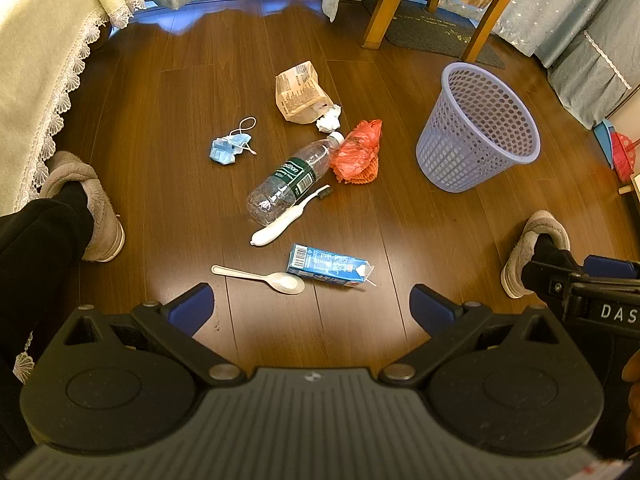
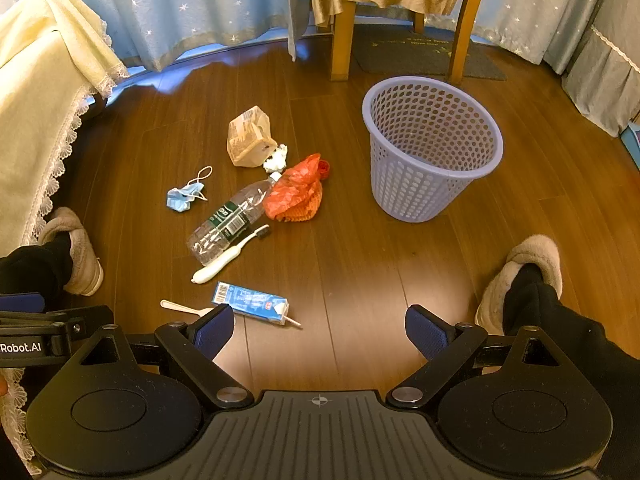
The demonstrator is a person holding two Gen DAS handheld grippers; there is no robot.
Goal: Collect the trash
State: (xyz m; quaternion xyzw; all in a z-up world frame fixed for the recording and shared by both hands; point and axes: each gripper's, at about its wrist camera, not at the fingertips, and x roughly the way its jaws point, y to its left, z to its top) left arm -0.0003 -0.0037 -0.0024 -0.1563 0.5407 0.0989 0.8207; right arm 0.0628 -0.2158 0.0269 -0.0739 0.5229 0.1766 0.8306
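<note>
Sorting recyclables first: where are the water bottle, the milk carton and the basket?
water bottle (image 1: 285,185): left wrist view, on its green label.
milk carton (image 1: 326,267): left wrist view, blue side panel.
basket (image 2: 420,190): right wrist view, perforated outer wall.

Wood floor (image 1: 160,128) holds scattered trash (bottle (image 1: 290,182), carton (image 1: 326,266)) and basket (image 1: 478,128).

A dark brown wooden plank floor (image 2: 360,264) fills the room, glossy with a bright patch of light near the bottom. Pale blue curtains (image 2: 192,8) with small white stars hang along the far edge. On the left, a cream cloth (image 1: 36,52) with lace trim drapes down. Wooden chair legs (image 2: 342,40) stand on a dark mat (image 2: 420,54) at the far side
</note>
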